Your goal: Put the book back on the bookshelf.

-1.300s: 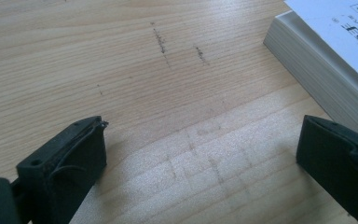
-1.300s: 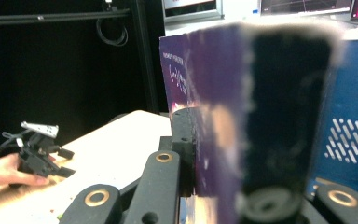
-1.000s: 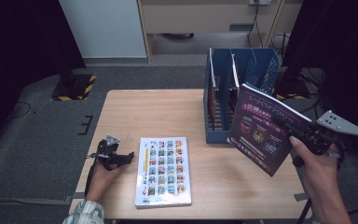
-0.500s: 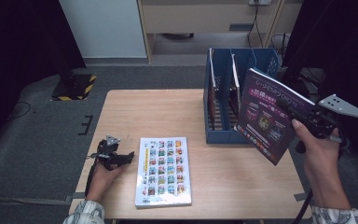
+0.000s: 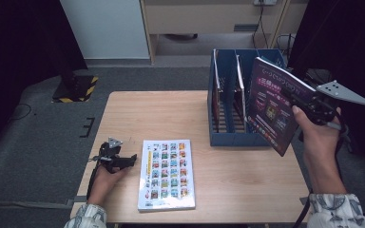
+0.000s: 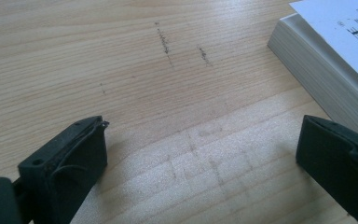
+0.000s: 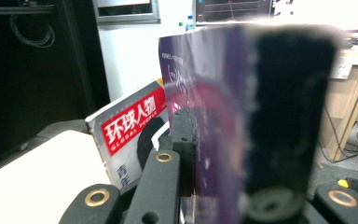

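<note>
While right gripper [image 5: 298, 102] clamps thin purple-cover magazine [image 5: 272, 105] tilted in air just beside blue plastic file rack [image 5: 228, 137], not yet slotted. White picture-grid book [image 5: 166, 173] waits flat on wooden table [image 5: 161, 114]. Left gripper [image 5: 123, 160] open, empty, resting beside book.

Purple, blue, white and wood tones

Dark purple magazine [image 5: 273, 107] at frame right; blue file rack [image 5: 228, 137]; white book [image 5: 166, 173] gridded with colourful squares, lower centre; pale wood table [image 5: 171, 114].
</note>
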Tool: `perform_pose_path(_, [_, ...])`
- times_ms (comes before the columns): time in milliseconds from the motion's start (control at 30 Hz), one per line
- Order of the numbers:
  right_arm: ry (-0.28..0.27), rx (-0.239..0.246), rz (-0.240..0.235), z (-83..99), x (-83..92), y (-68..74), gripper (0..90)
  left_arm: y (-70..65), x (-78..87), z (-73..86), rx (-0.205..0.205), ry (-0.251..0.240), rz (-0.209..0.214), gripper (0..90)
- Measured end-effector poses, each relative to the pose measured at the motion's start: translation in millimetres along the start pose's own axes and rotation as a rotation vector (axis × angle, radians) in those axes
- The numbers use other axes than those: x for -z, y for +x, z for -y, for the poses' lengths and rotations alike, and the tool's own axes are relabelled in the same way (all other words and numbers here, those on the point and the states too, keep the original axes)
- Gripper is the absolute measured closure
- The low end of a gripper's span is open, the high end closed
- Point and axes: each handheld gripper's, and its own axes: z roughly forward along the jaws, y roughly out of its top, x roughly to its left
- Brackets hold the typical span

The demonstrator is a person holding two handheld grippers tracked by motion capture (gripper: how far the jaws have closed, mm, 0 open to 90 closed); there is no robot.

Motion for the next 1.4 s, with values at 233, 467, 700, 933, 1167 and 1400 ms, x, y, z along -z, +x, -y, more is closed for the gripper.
perform_pose_path(233, [0.024, 0.016, 0.047, -5.4, -16.1, -0.2, 83.9, -0.2, 0.0, 0.0, 0.001, 0.000, -0.001, 0.9])
perform_pose_path(467, [0.040, 0.019, 0.076, -6.3, -19.5, -5.7, 83.9, -0.2, -0.1, -0.1, 0.004, 0.000, -0.001, 1.0])
perform_pose_path(700, [0.015, -0.013, 0.104, -5.2, -26.2, -11.5, 83.7, -0.5, -0.1, -0.1, 0.006, 0.000, -0.003, 1.0])
perform_pose_path(933, [-0.013, -0.035, 0.119, -3.1, -43.3, -13.0, 83.7, -0.5, -0.2, -0.2, 0.008, -0.001, -0.004, 1.1])
perform_pose_path(1167, [-0.013, -0.043, 0.147, -1.5, -63.6, -13.0, 83.8, -0.9, -0.5, -0.2, 0.014, -0.004, -0.005, 1.2])
perform_pose_path(1400, [-0.030, -0.069, 0.179, -0.7, -78.0, -15.9, 83.7, -1.4, -0.4, -0.2, 0.015, -0.004, -0.009, 1.3])
